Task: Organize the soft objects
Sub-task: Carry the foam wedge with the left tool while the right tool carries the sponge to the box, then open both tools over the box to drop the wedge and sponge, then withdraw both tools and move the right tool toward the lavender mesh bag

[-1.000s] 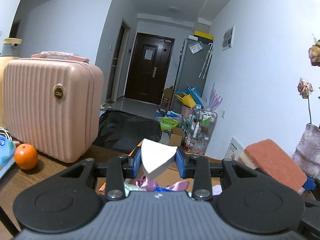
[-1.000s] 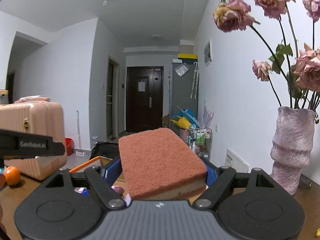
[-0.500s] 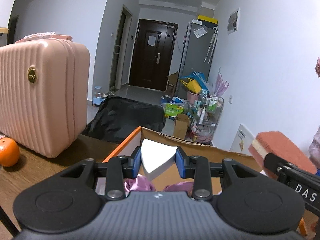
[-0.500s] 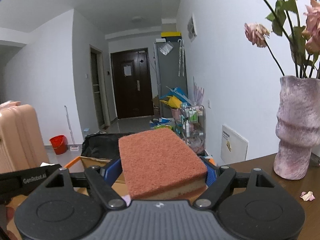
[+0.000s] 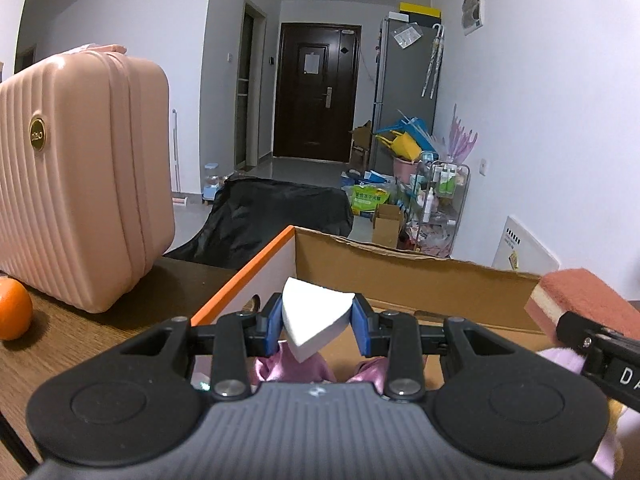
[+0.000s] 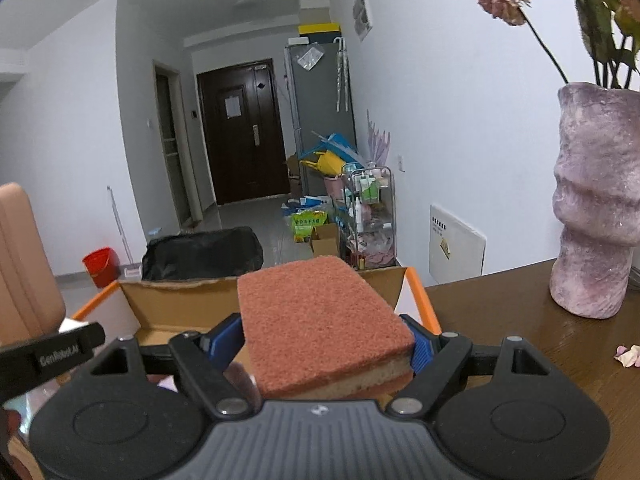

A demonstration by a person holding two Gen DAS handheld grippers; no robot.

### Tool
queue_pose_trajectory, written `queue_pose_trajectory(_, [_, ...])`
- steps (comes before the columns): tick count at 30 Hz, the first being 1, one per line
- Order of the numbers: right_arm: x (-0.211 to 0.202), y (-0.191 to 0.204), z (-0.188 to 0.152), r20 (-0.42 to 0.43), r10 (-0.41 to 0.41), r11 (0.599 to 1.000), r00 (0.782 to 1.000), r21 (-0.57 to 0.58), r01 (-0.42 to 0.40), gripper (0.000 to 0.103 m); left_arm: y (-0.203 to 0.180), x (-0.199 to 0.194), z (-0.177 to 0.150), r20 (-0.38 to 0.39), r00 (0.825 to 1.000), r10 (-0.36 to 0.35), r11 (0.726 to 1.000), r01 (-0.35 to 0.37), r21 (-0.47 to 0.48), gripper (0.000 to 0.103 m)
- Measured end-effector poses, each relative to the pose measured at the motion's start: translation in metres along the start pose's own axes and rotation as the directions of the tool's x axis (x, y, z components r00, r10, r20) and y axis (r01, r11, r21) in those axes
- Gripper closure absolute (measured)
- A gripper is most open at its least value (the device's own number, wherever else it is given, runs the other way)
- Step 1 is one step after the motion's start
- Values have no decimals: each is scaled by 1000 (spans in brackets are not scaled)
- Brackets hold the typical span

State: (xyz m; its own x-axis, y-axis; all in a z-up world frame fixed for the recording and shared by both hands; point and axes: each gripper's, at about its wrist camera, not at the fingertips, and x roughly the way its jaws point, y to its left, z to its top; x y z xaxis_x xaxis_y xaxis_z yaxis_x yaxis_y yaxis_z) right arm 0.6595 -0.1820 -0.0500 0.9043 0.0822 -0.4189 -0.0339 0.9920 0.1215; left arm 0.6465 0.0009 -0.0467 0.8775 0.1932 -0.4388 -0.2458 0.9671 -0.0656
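Since the earlier frames we are seeing the cardboard box (image 5: 400,268) grow large under both cameras and the pink suitcase (image 5: 80,176) slide off to the left, so both hands are coming forward and slightly down toward the box.

We are judging the task as partway done: pink satin fabric (image 5: 296,364) is already lying inside the box, while the two pieces we are carrying are not yet in it. What is left, as we read it, is to lower both and let go.

Our left gripper (image 5: 317,322) is clenching a white wedge sponge (image 5: 314,320) between its blue pads, hanging above the near left part of the box. Our right gripper (image 6: 320,344) is grasping the red scouring sponge (image 6: 320,320) across its width, its jaws standing wide around it, over the near right part of the box (image 6: 176,304). Both grippers are pointing forward and tilting a little downward, side by side. The vase (image 6: 592,208) is standing well apart on the table (image 6: 500,304) to the right.
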Motion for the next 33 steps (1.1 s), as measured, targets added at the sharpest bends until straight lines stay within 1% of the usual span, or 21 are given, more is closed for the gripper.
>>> queue_pose_trajectory(3, [0,4,-4,8,-1,1000,1000,-18,2,22,0,-1,-2,-2,1000,2,1000,-2,6,66])
queue_pose_trajectory(6, [-2,2,-6,12,5,1000,1000,-7,-4,20,0,-5,-2,20,1000,12,1000,-12,8,56])
queue_pose_trajectory(7, [-2,2,-6,8,3,1000,1000,1,-3,15,-2,-5,-3,30,999,20,1000,-21,15,46])
queue_pose_trajectory(8, [-2,0,-6,4,5,1000,1000,11,-5,12,-2,-9,-4,40,999,26,1000,-27,15,31])
queue_pose_trajectory(10, [-3,-4,-6,6,7,999,1000,34,-8,10,-2,-13,-5,62,997,43,999,-44,3,14])
queue_pose_trajectory(13, [-5,-7,-6,16,9,998,1000,56,-10,3,-1,-18,-4,80,996,50,999,-50,-6,1])
queue_pose_trajectory(20, [-14,-6,-5,60,-8,999,998,44,5,1,-4,-24,-5,88,995,53,998,-55,19,0])
queue_pose_trajectory(24, [-20,-4,-6,70,-34,999,997,28,32,0,-3,-28,-7,83,995,52,998,-54,24,0])
queue_pose_trajectory(30, [-42,2,-12,108,-59,998,992,-25,62,0,5,-44,-9,82,996,22,1000,-23,6,0])
queue_pose_trajectory(33, [-59,4,-20,133,-66,996,989,-51,74,0,15,-53,-9,54,998,-26,999,27,-20,0])
